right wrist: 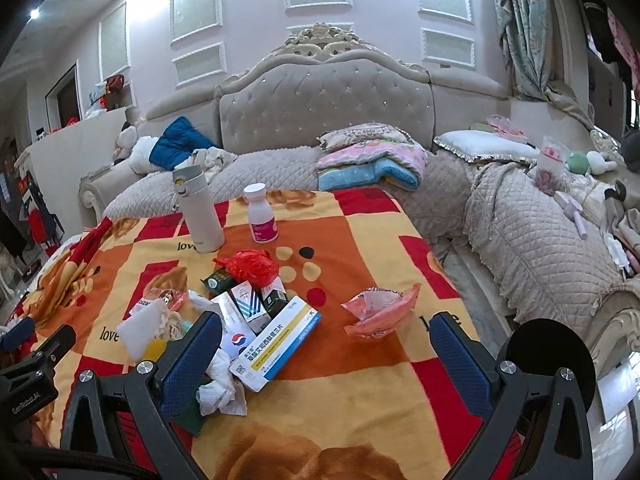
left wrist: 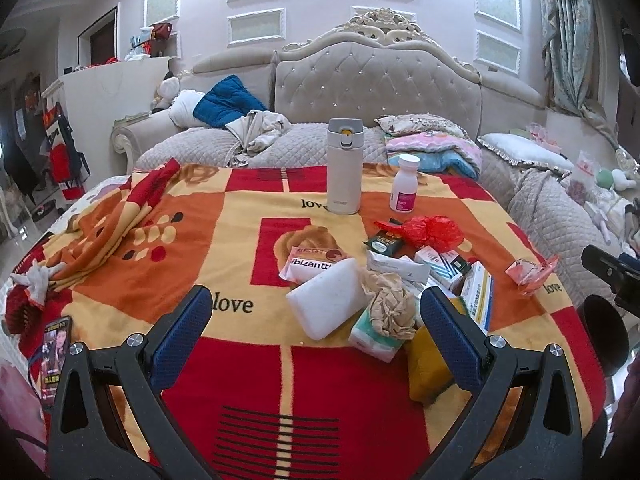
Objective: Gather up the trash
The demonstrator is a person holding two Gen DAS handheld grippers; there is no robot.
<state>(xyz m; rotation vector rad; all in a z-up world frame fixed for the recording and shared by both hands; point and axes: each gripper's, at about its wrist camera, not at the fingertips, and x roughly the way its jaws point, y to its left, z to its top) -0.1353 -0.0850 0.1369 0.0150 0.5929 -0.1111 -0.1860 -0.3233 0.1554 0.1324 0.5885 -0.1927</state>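
Orange and red blanket [right wrist: 360,380] covers the desk, and the trash sits mid-frame. Your left gripper [left wrist: 316,334] and right gripper [right wrist: 328,356] both have fingers wide open, holding nothing. You are just starting. Next, reach for the pink wrapper [right wrist: 380,310].

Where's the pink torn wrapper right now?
The pink torn wrapper lies open on the blanket, apart from the pile, right of the long blue-and-white medicine box. In the left wrist view it sits at the table's right edge.
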